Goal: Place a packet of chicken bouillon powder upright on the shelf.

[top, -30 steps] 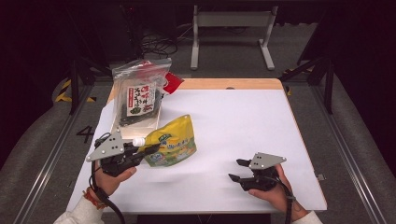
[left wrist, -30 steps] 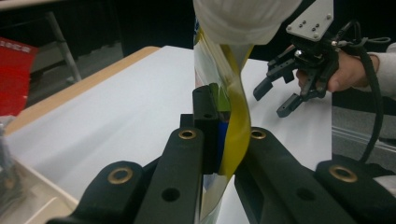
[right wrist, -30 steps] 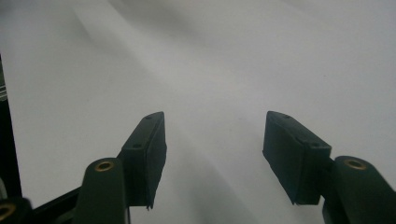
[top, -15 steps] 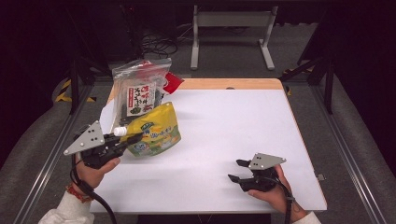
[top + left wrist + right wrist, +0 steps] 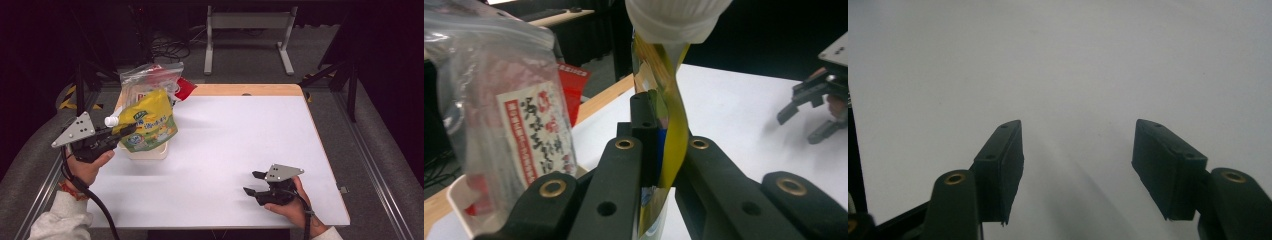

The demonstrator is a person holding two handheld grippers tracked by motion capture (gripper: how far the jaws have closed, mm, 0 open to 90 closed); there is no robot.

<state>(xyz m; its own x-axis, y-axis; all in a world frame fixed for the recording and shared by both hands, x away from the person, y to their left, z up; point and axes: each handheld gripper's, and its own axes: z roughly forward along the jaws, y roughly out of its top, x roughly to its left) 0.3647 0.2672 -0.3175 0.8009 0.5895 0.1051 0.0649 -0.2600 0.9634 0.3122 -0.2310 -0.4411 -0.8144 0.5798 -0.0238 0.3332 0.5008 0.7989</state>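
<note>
my left tool (image 5: pixel 120 133) is clenched on the yellow spouted drink pouch (image 5: pixel 150 125), gripping its edge just below the white screw cap (image 5: pixel 111 121). the pouch hangs lifted above the white bin (image 5: pixel 146 151) at the counter's (image 5: pixel 240 145) left rear, just in front of the clear zip bag of snack packets (image 5: pixel 150 75) standing in that bin. in the left gripper view the pouch's thin yellow edge (image 5: pixel 674 125) is pinched between the black jaws. my right tool (image 5: pixel 256 182) rests on the counter near the front right, released, nothing between its jaws (image 5: pixel 1078 170).
</note>
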